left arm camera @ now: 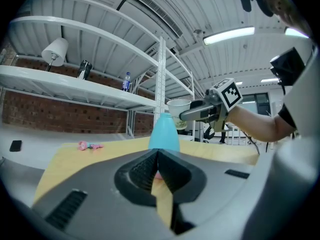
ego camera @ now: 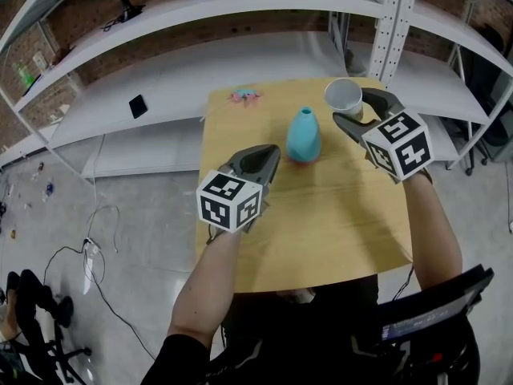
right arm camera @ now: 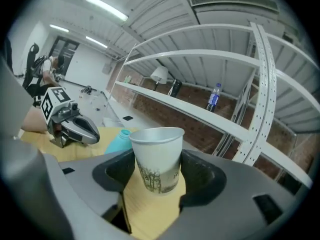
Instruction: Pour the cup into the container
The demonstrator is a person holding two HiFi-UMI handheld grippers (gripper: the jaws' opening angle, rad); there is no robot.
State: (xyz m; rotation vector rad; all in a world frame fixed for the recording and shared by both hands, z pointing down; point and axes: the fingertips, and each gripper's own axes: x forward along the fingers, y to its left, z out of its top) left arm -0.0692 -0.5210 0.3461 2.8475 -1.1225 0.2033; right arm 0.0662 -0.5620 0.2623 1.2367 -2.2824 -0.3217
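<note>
Paper cup (ego camera: 343, 96) is being gripped by right gripper (ego camera: 358, 111) above desk (ego camera: 321, 223).
It is being held over the far right corner, near teal container (ego camera: 304, 135); left gripper (ego camera: 272, 152) jaws are being pressed together, empty.

Head view looks steeply down — all three share the container (ego camera: 304, 135).

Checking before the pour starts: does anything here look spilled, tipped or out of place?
No spill or damage shows. The paper cup is upright in the right tool, and the teal container stands upright on the table. Only a small pink object near the table's far left corner looks stray.
</note>
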